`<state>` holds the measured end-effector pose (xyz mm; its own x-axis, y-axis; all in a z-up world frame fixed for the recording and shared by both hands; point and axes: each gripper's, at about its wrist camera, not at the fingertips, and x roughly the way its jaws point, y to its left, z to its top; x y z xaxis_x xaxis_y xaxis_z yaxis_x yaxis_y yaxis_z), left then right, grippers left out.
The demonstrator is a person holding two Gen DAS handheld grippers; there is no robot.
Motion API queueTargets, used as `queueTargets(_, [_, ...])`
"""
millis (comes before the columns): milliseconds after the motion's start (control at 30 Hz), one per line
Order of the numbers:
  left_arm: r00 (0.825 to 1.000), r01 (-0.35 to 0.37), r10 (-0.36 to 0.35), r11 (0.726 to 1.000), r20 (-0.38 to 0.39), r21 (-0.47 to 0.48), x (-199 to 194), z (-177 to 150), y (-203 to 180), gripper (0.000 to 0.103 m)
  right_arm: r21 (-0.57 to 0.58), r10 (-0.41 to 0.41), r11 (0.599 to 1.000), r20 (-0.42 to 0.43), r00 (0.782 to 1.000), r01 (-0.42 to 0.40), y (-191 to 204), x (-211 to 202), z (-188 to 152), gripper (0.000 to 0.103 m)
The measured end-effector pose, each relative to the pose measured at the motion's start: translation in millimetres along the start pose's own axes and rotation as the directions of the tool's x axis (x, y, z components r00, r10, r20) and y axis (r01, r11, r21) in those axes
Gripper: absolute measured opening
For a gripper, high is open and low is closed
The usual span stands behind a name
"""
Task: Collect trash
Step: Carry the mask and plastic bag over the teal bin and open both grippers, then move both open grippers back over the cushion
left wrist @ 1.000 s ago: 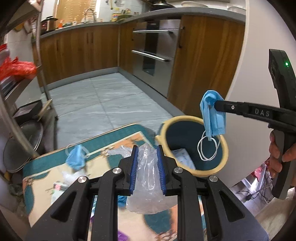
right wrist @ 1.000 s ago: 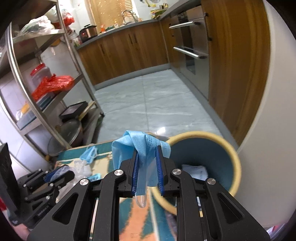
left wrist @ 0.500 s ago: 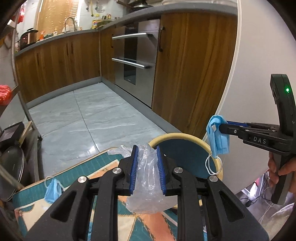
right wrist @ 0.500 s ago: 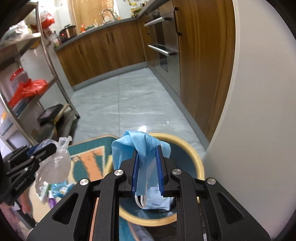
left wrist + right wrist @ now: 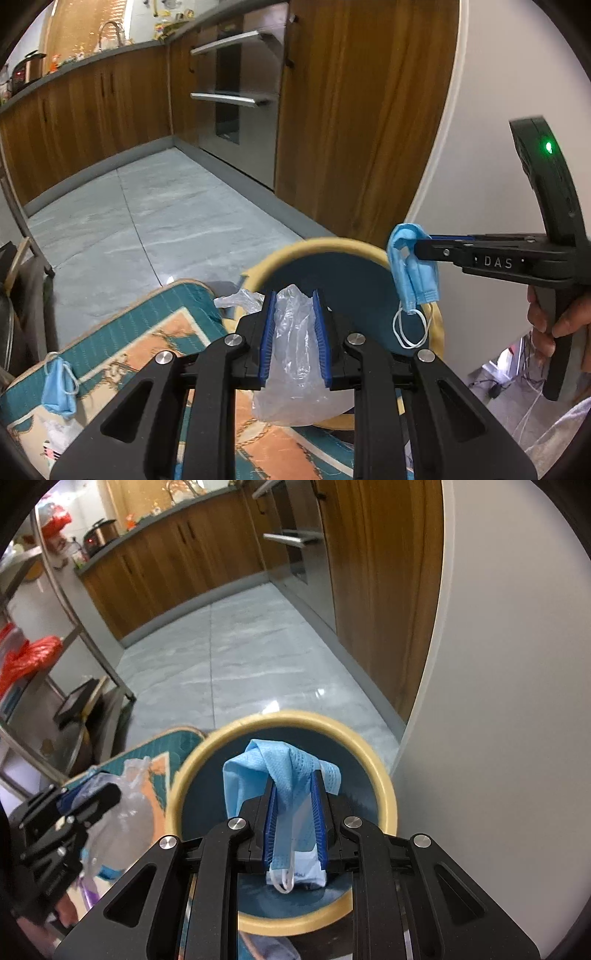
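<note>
1. The left hand-held gripper (image 5: 294, 334) pinches a clear plastic bag (image 5: 299, 369) between its ribbed blue pads — thin, crinkled film, glossy, with a knotted tail poking out on the left above the fingers.
2. The bag hangs with its long axis running down, its rounded bulk sagging below the pads over the near rim of the bin (image 5: 321, 244), at the corner of the rug.
3. The right hand-held gripper (image 5: 294, 818) is closed on a blue face mask (image 5: 280, 771), soft pleated non-woven cloth folded over the fingertips.
4. The mask drapes downward between the pads, long axis close to vertical; its white elastic loops dangle at the lower end, inside the bin's round opening as the right wrist view shows it.
5. The bin is round, with a smooth pale-yellow rim and a dark teal inner wall; a white packet (image 5: 308, 875) lies on its bottom.
6. The rug (image 5: 147, 332) is flat-woven, teal and orange, with a rounded corner next to the bin. A second blue mask (image 5: 59, 387) lies crumpled near its left edge.
7. The floor (image 5: 166, 214) is polished grey tile — wooden cabinets behind.
</note>
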<state>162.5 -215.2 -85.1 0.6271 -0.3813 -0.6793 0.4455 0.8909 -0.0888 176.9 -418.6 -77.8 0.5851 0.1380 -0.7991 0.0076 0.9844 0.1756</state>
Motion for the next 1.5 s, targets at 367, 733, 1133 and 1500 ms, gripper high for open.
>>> queueTargets(367, [0.998, 0.014, -0.014, 1.0, -0.055, 0.0, 28.9, -9.4, -7.8, 0.022, -0.182, -0.09, 0.98, -0.041, 0.995, 0.081, 20.6, 14.9, -16.1, 0.019])
queueTargets(733, [1.0, 0.008, -0.007, 0.999, -0.011, 0.037, 21.4, -6.6, -11.5, 0.055, -0.115, -0.098, 0.989, -0.041, 0.994, 0.093, 6.6, 12.4, -11.7, 0.04])
queueTargets(1133, [0.998, -0.057, 0.055, 0.998, 0.035, 0.038, -20.5, -10.1, 6.7, 0.073, -0.086, -0.099, 0.991, 0.018, 0.995, 0.1, 18.7, -17.6, -4.0, 0.07])
queueTargets(1500, [0.983, -0.13, 0.125, 0.991, 0.134, 0.027, -105.6, -11.8, 35.6, 0.087, -0.093, -0.043, 0.994, 0.133, 0.99, 0.056, 51.9, -67.9, -4.7, 0.095])
